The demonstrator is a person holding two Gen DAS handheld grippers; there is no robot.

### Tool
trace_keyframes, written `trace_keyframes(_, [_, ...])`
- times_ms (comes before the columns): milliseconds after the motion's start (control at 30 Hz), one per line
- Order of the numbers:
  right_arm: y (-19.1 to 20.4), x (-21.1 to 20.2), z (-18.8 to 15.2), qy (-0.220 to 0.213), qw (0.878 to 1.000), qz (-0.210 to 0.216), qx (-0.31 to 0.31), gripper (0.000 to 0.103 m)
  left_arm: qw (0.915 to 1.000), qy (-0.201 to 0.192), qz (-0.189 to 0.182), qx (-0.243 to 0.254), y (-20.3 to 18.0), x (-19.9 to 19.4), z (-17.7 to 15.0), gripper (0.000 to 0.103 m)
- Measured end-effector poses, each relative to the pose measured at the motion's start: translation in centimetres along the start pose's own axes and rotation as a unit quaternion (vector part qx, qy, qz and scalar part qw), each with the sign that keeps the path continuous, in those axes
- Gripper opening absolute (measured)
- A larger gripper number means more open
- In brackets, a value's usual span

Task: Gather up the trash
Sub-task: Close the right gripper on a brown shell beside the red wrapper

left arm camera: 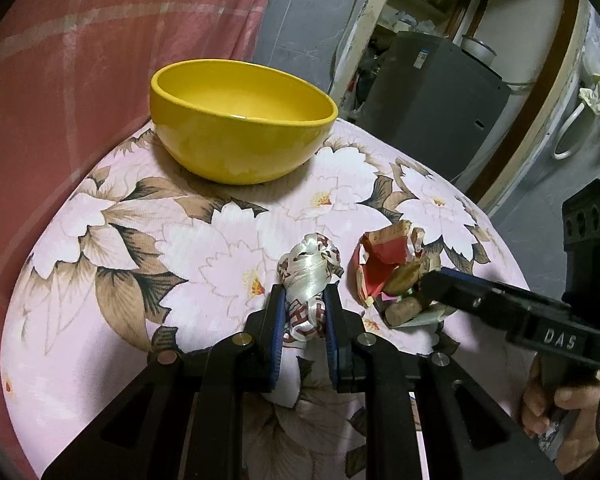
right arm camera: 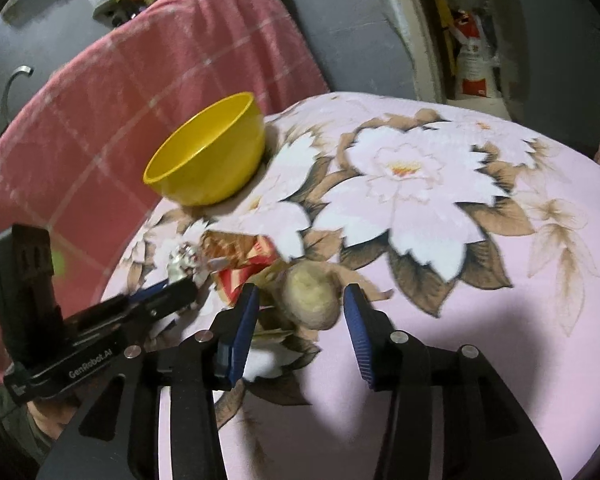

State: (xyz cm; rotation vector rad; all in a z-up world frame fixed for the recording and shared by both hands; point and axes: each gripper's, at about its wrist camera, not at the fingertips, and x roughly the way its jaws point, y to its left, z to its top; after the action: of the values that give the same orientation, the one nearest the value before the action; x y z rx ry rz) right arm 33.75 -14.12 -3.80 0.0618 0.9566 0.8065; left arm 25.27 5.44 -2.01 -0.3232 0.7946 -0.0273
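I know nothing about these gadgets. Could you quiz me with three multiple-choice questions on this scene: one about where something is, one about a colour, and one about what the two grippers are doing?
1. Where does the bowl stand?
A. On the floral cloth, beyond the trash
B. On the floor
C. Between the jaws of one gripper

2. What colour is the bowl?
A. Blue
B. Yellow
C. Green

3. How do the grippers stand?
A. Both gaping
B. Left shut on a wrapper, right open
C. Right shut on the bowl

Answers:
1 A: the bowl sits on the floral cloth, farther off than the red paper scrap.
2 B: it is yellow inside and out.
3 B: the left gripper clamps the white wrapper, while the right gripper stands open around a brownish lump.
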Motion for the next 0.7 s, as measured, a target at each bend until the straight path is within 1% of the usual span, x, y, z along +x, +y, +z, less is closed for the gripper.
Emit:
trace_keyframes(33, [0.3, 0.1, 0.0, 0.002, 1.000, -0.006, -0.007, 0.042, 1.0000, 0.000, -0.001, -0.001, 0.1, 0.0, -0.1, 0.015])
trace_keyframes(133, [0.6, 0.4, -0.1, 0.006, 1.000, -0.024, -0.011, 0.030, 1.0000, 0.000, 0.000, -0.001, 0.1, 0.0, -0.1, 0.015])
trace_keyframes(233, [0.1, 0.4, -0.1, 0.005, 1.000, -0.018, 0.002, 0.025, 1.0000, 0.000, -0.001, -0.001, 0.1, 0.0, 0.0, 0.015])
trace_keyframes(400, [-0.5, 0.1, -0.1, 0.001, 1.000, -0.008, 0.020, 0.022, 1.0000, -0.002, 0.002, 0.002, 0.0, 0.0, -0.1, 0.015])
trace_keyframes(533, [0.1, 0.1, -0.2, -0.001, 1.000, -0.020, 0.009, 0.022, 1.0000, -0.002, 0.000, 0.000, 0.0, 0.0, -0.1, 0.015])
trace_keyframes(567, [0.3, 0.0, -0.2, -0.003, 1.000, -0.025, 0.004, 0.020, 1.0000, -0.002, -0.001, -0.001, 0.0, 0.0, -0.2, 0.015])
trace_keyframes(600, [0.5, -0.1, -0.2, -0.006, 0.999, -0.031, -0.001, 0.016, 1.0000, -0.003, -0.002, -0.001, 0.0, 0.0, -0.2, 0.015])
trace_keyframes(633, [0.6, -0.2, -0.2, -0.008, 0.999, -0.037, -0.004, 0.010, 1.0000, -0.003, -0.002, -0.002, 0.0, 0.0, -0.2, 0.015])
trace_keyframes(700, [0.8, -0.4, -0.3, -0.014, 0.999, -0.039, -0.009, 0.010, 1.0000, -0.003, -0.003, -0.002, 0.1, 0.0, -0.2, 0.015])
